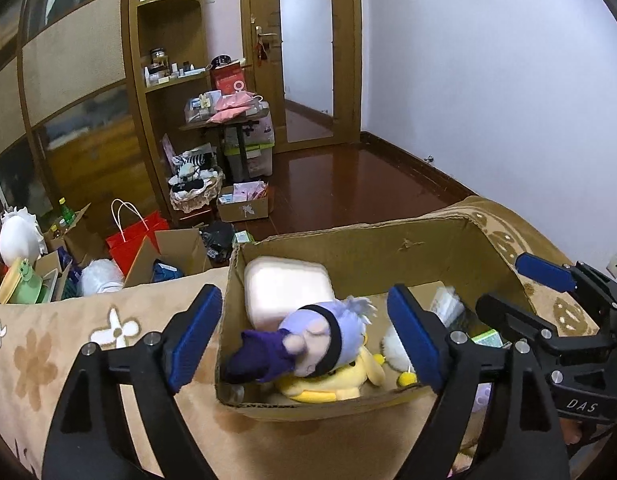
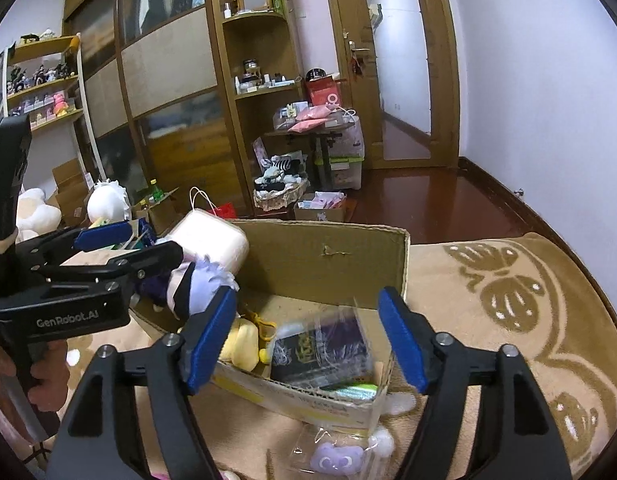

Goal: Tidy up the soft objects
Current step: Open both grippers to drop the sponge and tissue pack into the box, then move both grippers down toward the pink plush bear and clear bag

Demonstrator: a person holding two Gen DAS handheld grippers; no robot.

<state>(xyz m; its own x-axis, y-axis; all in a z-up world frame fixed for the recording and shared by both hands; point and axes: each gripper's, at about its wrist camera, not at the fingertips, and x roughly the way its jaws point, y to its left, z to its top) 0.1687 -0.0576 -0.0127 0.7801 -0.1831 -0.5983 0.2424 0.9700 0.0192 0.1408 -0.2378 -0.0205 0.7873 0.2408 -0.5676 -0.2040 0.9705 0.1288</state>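
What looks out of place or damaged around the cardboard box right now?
The cardboard box has a small tear in its back wall and ragged edges. A bagged purple plush lies outside on the blanket, against the box's front. Inside, the purple-haired doll sprawls sideways over a yellow plush.

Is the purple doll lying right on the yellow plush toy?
Touching: in the left wrist view the purple doll lies directly on the yellow plush toy.
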